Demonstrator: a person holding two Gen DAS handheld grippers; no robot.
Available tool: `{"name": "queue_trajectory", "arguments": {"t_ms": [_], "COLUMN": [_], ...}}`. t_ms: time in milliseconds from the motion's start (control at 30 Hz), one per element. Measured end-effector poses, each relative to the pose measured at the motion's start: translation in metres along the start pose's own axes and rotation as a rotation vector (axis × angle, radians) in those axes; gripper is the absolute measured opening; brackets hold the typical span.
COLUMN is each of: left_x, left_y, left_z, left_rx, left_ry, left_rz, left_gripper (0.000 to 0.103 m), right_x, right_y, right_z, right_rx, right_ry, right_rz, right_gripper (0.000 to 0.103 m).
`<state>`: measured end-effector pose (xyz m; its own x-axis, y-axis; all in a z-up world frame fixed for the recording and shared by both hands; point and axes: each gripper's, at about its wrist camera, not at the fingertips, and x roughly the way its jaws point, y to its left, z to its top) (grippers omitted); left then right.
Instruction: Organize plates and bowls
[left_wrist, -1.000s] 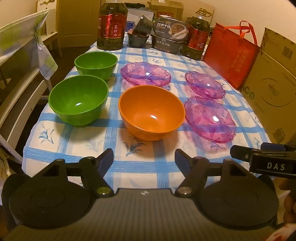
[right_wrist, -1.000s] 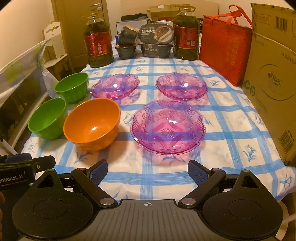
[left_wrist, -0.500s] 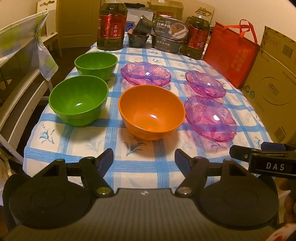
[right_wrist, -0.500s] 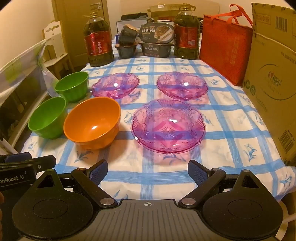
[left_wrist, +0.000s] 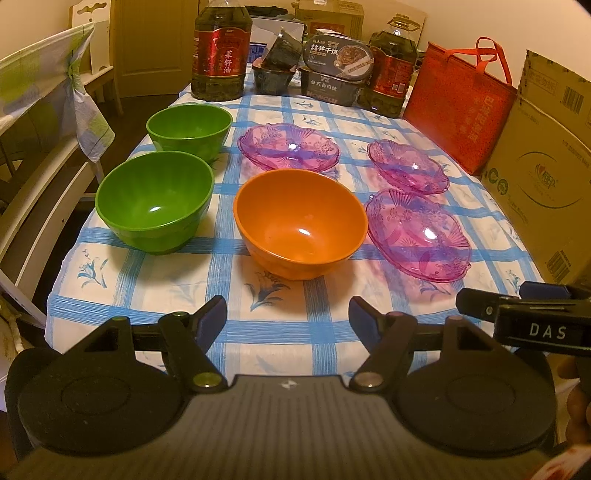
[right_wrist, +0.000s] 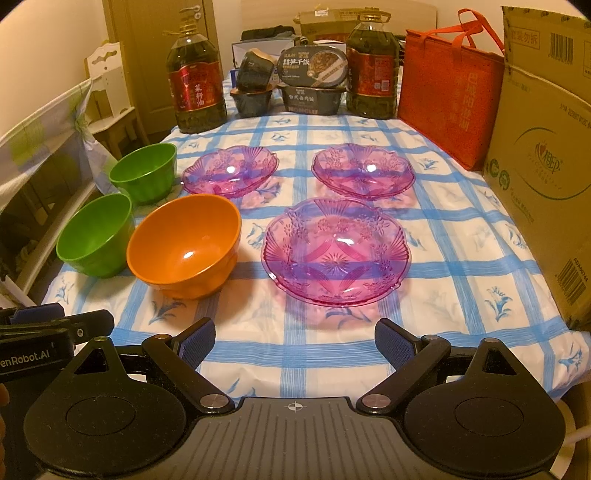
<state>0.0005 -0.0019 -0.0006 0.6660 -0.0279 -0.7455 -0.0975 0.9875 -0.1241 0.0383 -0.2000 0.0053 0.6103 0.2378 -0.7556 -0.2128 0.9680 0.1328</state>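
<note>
An orange bowl (left_wrist: 301, 223) (right_wrist: 184, 245) stands near the front of a blue-checked tablecloth (left_wrist: 284, 328). Left of it sit a near green bowl (left_wrist: 155, 201) (right_wrist: 94, 234) and a far green bowl (left_wrist: 189, 129) (right_wrist: 144, 177). Three pink glass plates lie apart: a near one (left_wrist: 417, 236) (right_wrist: 336, 251), a far right one (left_wrist: 408, 166) (right_wrist: 364, 170) and a far left one (left_wrist: 288, 151) (right_wrist: 229, 169). My left gripper (left_wrist: 287, 316) is open, short of the orange bowl. My right gripper (right_wrist: 294, 338) is open, short of the near plate. Nothing is held.
Two oil bottles (right_wrist: 195, 92) (right_wrist: 373, 62) and food boxes (right_wrist: 314, 85) line the table's far end. A red bag (right_wrist: 448, 88) and a cardboard box (right_wrist: 543, 155) stand along the right edge. A chair (left_wrist: 40, 122) stands to the left.
Both views have shifted very slightly; the bowls, plates and gripper openings are as before.
</note>
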Motion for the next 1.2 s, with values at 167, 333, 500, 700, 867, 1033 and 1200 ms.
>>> {"name": "queue_trajectory", "arguments": {"t_ms": [167,333,500,700,867,1033,1200], "left_x": [0.0,0.0001,0.0003,0.0004,0.0003,0.0004,0.0005], "left_y": [-0.0004,-0.0027,-0.0034,-0.0036,-0.0037,-0.0039,-0.0045], "left_z": [0.0002,0.0018,0.0021,0.0026,0.0024,0.0023,0.0027], "left_rx": [0.002,0.005,0.004,0.006,0.005,0.005,0.006], "left_ry": [0.0,0.0,0.0,0.001,0.001,0.001,0.003], "left_rz": [-0.001,-0.002,-0.001,-0.001,-0.001,-0.001,-0.001], "left_gripper": [0.07,0.07,0.07,0.07,0.07,0.07,0.07], "right_x": [-0.0035,-0.0037,-0.0038,-0.004,-0.0039,-0.0055,-0.0073], "right_y": [0.0009,0.001,0.0014,0.0013,0.0012,0.0018,0.0031], "right_z": [0.0022,0.0027,0.0027,0.0037,0.0033,0.0061,0.0081], "right_rx": [-0.002,-0.002,-0.002,-0.003,-0.003,-0.004,-0.007], "right_ry": [0.0,0.0,-0.001,-0.001,-0.002,-0.003,-0.003], "right_rz": [-0.001,-0.001,-0.001,-0.002,-0.001,0.002,0.009], "right_gripper": [0.093,0.093,0.093,0.093,0.093,0.093,0.093]}}
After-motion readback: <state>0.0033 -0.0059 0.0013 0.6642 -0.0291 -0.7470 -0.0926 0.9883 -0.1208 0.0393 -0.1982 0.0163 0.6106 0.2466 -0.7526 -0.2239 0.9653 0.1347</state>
